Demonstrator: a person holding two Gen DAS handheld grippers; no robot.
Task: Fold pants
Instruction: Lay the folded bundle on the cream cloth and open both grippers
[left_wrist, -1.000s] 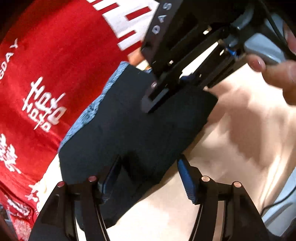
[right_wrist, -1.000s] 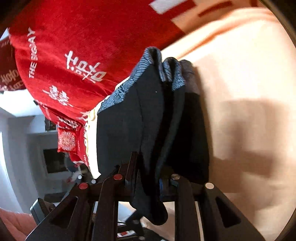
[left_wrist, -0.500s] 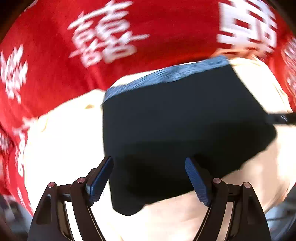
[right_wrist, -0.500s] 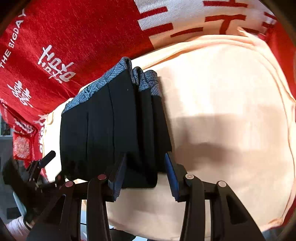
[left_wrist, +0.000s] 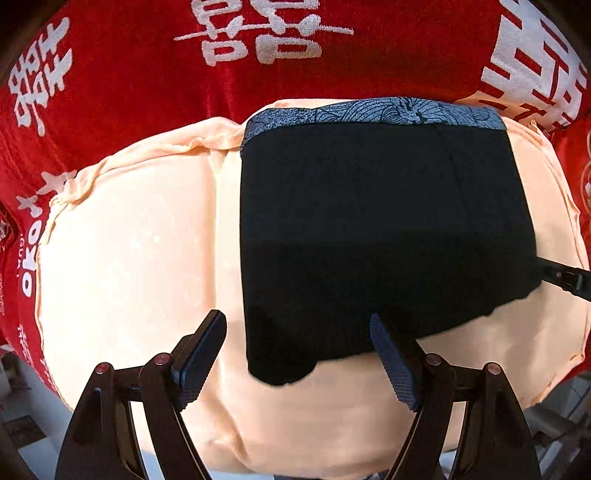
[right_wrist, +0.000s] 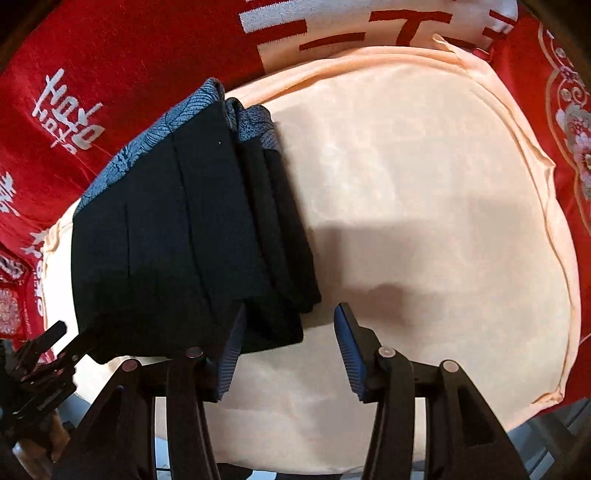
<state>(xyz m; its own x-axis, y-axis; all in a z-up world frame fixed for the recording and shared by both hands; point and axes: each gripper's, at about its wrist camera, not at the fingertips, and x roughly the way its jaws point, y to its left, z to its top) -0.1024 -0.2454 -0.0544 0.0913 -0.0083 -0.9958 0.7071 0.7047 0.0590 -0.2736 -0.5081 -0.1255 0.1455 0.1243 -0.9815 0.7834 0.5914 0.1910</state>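
Left gripper (left_wrist: 297, 349) spread, empty; pants (left_wrist: 376, 236) just ahead, folded flat on cushion (left_wrist: 129, 240), hem between its fingertips. Right gripper (right_wrist: 288, 343) spread, empty; stacked layers ahead-left. Fold looks complete; only withdrawal left.

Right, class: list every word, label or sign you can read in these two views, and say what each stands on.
"囍", top cut off: white, on the red cloth.
Stylised white script on the same cloth: not legible.
Small white lettering at the cloth's left edge: too distorted to read.
Pants waistband: pattern only, no words.
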